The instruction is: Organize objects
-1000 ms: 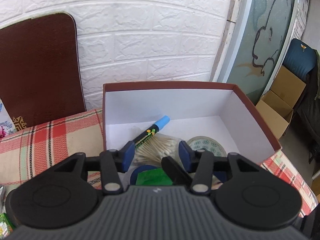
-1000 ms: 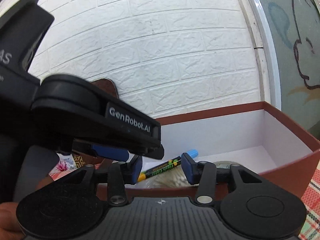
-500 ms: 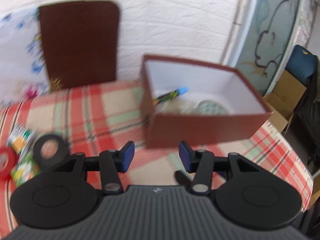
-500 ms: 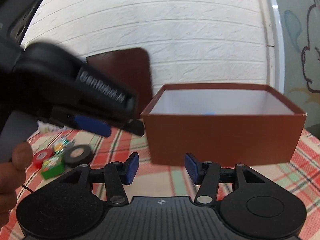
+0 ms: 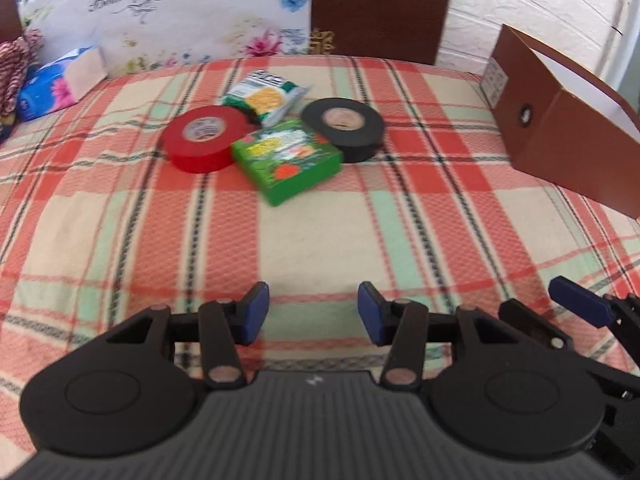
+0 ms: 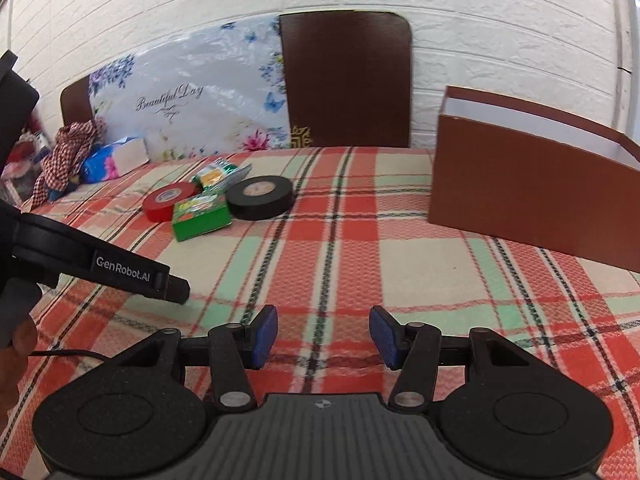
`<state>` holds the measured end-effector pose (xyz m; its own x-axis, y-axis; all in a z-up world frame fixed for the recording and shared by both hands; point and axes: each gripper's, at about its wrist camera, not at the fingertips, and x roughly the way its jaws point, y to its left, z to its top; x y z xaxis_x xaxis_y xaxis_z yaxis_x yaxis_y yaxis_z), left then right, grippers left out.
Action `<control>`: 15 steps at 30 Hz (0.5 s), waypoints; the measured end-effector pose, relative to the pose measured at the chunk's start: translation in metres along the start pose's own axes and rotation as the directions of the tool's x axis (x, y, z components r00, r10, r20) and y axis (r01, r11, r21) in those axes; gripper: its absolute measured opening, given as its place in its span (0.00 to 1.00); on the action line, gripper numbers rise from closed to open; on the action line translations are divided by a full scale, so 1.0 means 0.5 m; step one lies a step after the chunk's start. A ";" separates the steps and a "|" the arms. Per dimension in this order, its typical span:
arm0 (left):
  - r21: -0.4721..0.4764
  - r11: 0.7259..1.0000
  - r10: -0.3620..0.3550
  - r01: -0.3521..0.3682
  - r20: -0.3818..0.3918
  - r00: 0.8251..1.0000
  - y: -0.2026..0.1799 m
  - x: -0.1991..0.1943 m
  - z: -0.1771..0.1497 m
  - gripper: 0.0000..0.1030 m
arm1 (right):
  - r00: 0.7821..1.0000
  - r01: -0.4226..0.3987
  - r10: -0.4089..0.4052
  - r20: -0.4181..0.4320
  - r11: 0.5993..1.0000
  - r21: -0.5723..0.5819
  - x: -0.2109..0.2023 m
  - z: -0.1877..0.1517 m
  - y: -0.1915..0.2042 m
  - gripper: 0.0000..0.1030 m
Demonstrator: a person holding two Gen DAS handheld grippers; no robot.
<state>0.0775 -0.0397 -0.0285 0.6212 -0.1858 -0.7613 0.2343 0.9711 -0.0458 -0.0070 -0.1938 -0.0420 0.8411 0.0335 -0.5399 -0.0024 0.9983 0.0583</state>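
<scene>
Now you held your left gripper point(image 5: 313, 312) parted and empty over the plaid cloth point(image 5: 320, 240); your right gripper point(image 6: 323, 336) had just been opening, nothing between its pads; left of the brown box point(image 6: 520, 188) lay the black tape point(image 5: 343, 128), touching the green packet point(image 5: 288, 158), then the red tape point(image 5: 202, 136).

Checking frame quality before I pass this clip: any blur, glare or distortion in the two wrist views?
Left wrist: slight motion blur on the green box and red tape. Right wrist: sharper; glare on the floral board, and fisheye bending of the brown box rim and brick wall.
</scene>
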 end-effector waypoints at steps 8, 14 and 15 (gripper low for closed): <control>-0.023 0.999 0.047 -0.046 0.016 0.999 0.036 -0.022 -0.023 0.50 | 1.000 -0.006 0.006 -0.001 0.998 -0.056 -0.009 0.004 0.039 0.52; -0.034 0.998 0.058 -0.057 0.012 0.998 0.047 -0.034 -0.033 0.50 | 1.000 -0.012 0.011 0.009 1.000 0.022 -0.036 0.037 0.030 0.61; -0.037 0.998 0.059 -0.058 0.011 0.998 0.049 -0.036 -0.034 0.50 | 1.000 -0.014 0.014 0.012 0.999 0.032 -0.041 0.041 0.028 0.64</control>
<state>0.0595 -0.0099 -0.0272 0.6418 -0.1299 -0.7558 0.1698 0.9852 -0.0252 -0.0132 -0.1814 -0.0131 0.8476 0.0465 -0.5286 0.0033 0.9957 0.0929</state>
